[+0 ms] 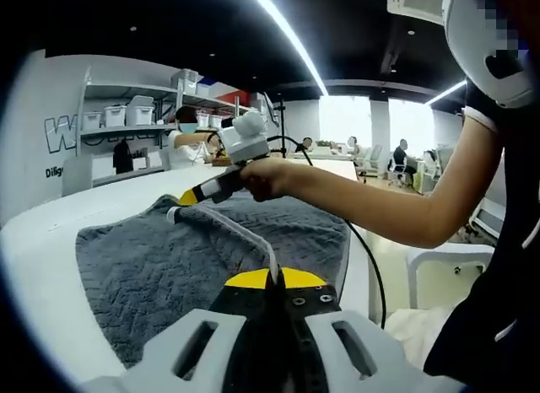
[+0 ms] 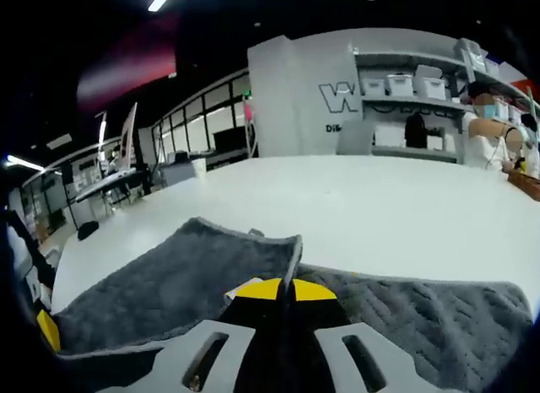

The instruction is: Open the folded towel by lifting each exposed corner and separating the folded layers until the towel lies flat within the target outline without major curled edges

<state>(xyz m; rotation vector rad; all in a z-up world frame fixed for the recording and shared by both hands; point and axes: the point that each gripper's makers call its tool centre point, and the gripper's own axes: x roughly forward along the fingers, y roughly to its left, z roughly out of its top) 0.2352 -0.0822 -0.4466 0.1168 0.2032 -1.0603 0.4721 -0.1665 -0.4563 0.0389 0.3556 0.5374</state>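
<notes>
**Operator:** On the white surface point(image 1: 51, 241) lies the grey towel point(image 1: 160, 266), directly ahead of and beneath both tools. How does it present?

**Technician:** It is a dark grey terry cloth with a woven zigzag texture. In the left gripper view it spreads from the near edge of the surface toward the far side, its long axis running roughly away from the camera. In the right gripper view a folded layer point(image 2: 211, 258) sits on top of the lower layer, with a raised edge running down its right side. No target outline is discernible on the surface.

**Operator:** State of the left tool point(image 1: 278, 279)?

**Technician:** Its jaws stand pressed together at the yellow tips, with a pale towel hem point(image 1: 236, 233) leading up out of them. By judgement the left tool pinches the hem.

**Operator:** And the right tool point(image 1: 187, 197)?

**Technician:** In the left gripper view the person's hand point(image 1: 266, 178) holds it over the far part of the towel, its yellow tip at the far end of that same hem. In its own view the tip point(image 2: 283, 289) is closed and touches the raised fold edge; whether cloth sits between the jaws cannot be told.

**Operator:** Which relation governs the coming move?

**Technician:** The hem runs between the two tools, the left at the near end, the right at the far end. The right tool is nearer the fold edge. The likely step is to carry the upper layer sideways off the lower one; the towel is not yet flat.
</notes>
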